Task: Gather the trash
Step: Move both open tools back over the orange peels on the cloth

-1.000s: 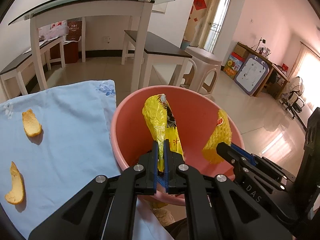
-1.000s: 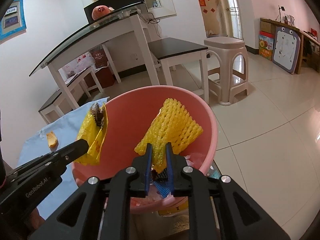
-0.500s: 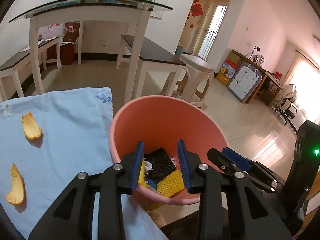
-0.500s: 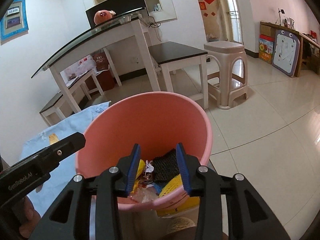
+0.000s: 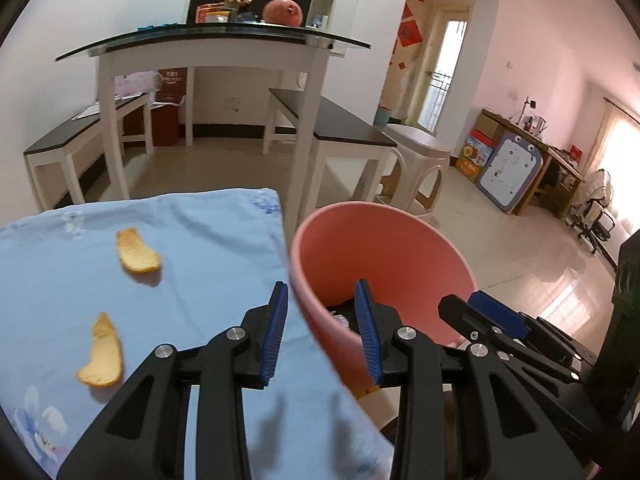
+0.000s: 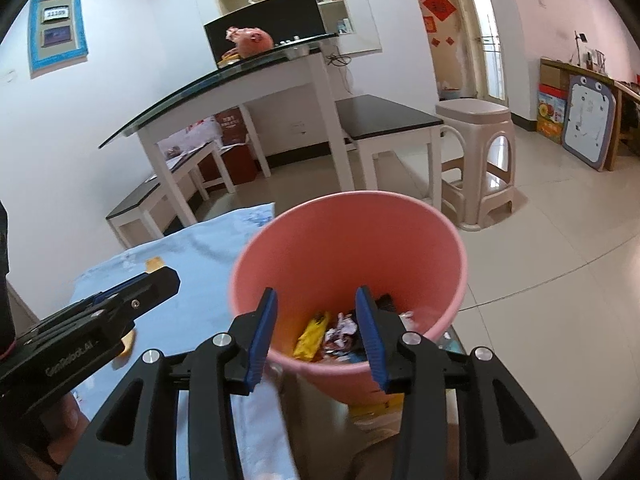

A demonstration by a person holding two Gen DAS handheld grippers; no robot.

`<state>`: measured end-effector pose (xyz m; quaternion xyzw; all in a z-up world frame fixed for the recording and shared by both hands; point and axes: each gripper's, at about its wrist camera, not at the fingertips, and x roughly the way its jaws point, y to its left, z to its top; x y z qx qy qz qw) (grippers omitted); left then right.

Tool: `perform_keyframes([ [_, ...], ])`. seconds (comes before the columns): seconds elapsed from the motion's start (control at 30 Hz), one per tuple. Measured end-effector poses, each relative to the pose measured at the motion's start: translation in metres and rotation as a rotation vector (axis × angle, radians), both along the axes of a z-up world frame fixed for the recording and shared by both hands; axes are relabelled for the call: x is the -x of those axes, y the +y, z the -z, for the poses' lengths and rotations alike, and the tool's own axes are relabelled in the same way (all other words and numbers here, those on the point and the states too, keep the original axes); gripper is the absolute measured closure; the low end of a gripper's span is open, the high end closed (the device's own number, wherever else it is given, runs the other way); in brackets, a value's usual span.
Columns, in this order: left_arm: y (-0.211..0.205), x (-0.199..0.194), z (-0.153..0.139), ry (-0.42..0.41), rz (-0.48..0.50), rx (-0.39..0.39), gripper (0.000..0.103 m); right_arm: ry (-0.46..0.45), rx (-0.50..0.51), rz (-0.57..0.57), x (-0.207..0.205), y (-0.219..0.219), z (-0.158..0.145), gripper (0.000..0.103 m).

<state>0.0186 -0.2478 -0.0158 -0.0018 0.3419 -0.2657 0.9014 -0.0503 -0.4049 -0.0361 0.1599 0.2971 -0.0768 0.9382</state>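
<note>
My left tongs (image 5: 322, 334) stand wide apart with nothing between the blue pads, levelled forward and tipped a little down over the seam where the blue cloth (image 5: 192, 280) meets the pink bin (image 5: 400, 248). One pad sits over the cloth, the other over the bin's near rim. My right tongs (image 6: 316, 334) are just as wide and just as empty, held over the near lip of the bin and looking down into it. Each pair shows in the other's camera: the right one reaches in from the lower right of the left view, and the left one comes in from the lower left of the right view, low above the cloth.

Inside the bin lies the trash: a yellow wrapper (image 6: 310, 336), crumpled white and dark scraps (image 6: 340, 330) beside it, and something black (image 6: 386, 302) against the far side, partly hidden by my right pad.

On the cloth, to the left of my left tongs, two orange peel pieces lie apart from each other: the nearer peel (image 5: 100, 354) and the farther peel (image 5: 136, 250).

Beyond the cloth stands a glass-topped white table (image 5: 216, 46) with a reddish round fruit (image 5: 282, 11) on it, dark-topped benches (image 5: 332, 120) around it, and a beige plastic stool (image 6: 476, 160) on the tiled floor.
</note>
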Motion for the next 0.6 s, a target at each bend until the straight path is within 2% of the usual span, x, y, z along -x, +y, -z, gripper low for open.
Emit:
perform_keyframes([
  [0.37, 0.057, 0.022, 0.001, -0.012, -0.069, -0.020, 0.068, -0.015, 0.019, -0.046, 0.017, 0.044, -0.015, 0.061],
  [0.6, 0.113, 0.023, 0.005, -0.009, -0.190, -0.037, 0.068, -0.017, 0.026, -0.087, 0.016, 0.068, -0.017, 0.060],
])
